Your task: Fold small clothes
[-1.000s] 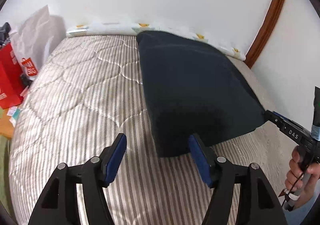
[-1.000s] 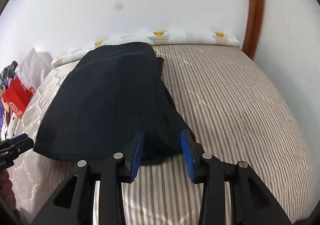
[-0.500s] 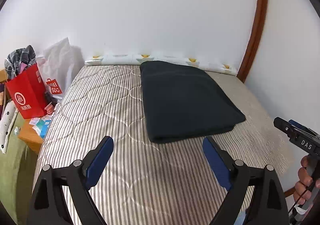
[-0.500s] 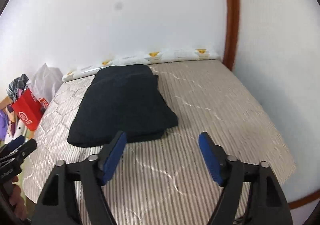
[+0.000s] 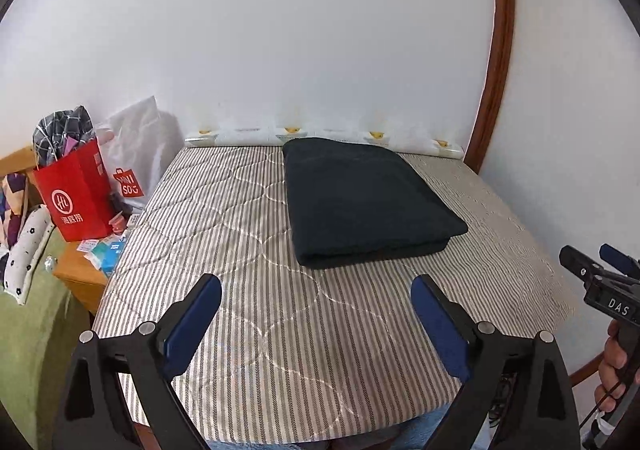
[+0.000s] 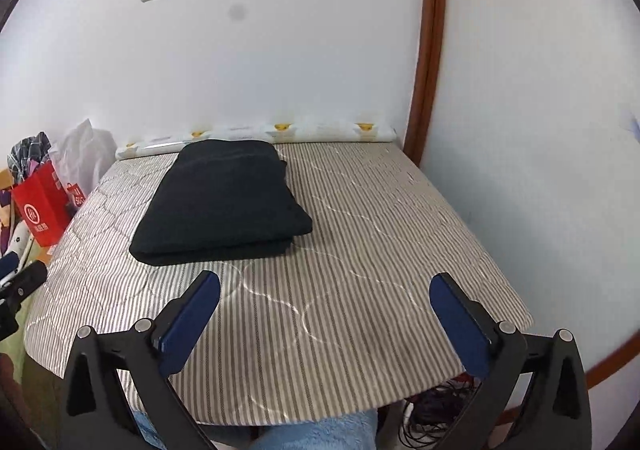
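A dark folded garment (image 5: 368, 202) (image 6: 224, 198) lies flat on the striped mattress (image 5: 240, 230) (image 6: 380, 230), toward its far side. My left gripper (image 5: 316, 284) hovers over the mattress's near part, short of the garment's near edge. Its jaws are opening, with nothing between them. My right gripper (image 6: 326, 279) is likewise held back from the garment, off its near right corner, jaws opening wide and empty. Each gripper shows at the edge of the other's view: the right gripper (image 5: 588, 254) with a hand on it, and the left gripper (image 6: 20, 274).
A red paper bag (image 5: 76, 198) and a white plastic bag (image 5: 136, 146) stand left of the bed by a wooden nightstand (image 5: 80, 274). A rolled patterned sheet (image 5: 320, 134) lines the far edge against the wall. Cables (image 6: 436, 410) lie under the bed's near right corner.
Both grippers let go of the garment's near edge, opened wide and pulled back and up. The garment now lies folded on the mattress.
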`<state>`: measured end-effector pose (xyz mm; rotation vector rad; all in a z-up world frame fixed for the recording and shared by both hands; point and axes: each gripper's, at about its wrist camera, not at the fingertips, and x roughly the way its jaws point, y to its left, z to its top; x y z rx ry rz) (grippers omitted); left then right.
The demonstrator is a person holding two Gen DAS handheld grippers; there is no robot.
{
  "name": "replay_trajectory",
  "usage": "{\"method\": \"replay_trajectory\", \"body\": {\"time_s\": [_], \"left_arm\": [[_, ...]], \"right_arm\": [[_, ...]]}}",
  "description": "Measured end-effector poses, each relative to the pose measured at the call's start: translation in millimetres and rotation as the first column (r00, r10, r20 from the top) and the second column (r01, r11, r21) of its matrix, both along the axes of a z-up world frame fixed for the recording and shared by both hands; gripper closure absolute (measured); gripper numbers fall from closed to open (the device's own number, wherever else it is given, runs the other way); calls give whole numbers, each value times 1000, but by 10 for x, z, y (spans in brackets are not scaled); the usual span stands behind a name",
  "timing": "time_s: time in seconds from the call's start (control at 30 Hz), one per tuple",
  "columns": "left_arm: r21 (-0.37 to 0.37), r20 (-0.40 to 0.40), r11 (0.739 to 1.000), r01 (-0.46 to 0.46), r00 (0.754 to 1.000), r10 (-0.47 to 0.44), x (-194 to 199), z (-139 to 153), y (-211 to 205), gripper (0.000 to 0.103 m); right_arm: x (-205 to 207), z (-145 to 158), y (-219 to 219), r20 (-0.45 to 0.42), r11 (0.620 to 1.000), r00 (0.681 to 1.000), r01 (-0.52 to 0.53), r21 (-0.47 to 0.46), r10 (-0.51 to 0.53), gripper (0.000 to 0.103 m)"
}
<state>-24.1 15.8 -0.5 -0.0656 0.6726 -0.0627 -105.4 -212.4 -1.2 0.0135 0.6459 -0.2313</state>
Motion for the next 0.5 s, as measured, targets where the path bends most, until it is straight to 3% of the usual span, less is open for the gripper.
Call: {"method": "replay_trajectory", "body": {"time_s": [0.5], "left_arm": [[17, -2, 1000, 17, 1000, -17, -55, -10, -72, 7]], "right_arm": [[-91, -42, -34, -15, 1000, 1000, 20, 13, -20, 0]]}}
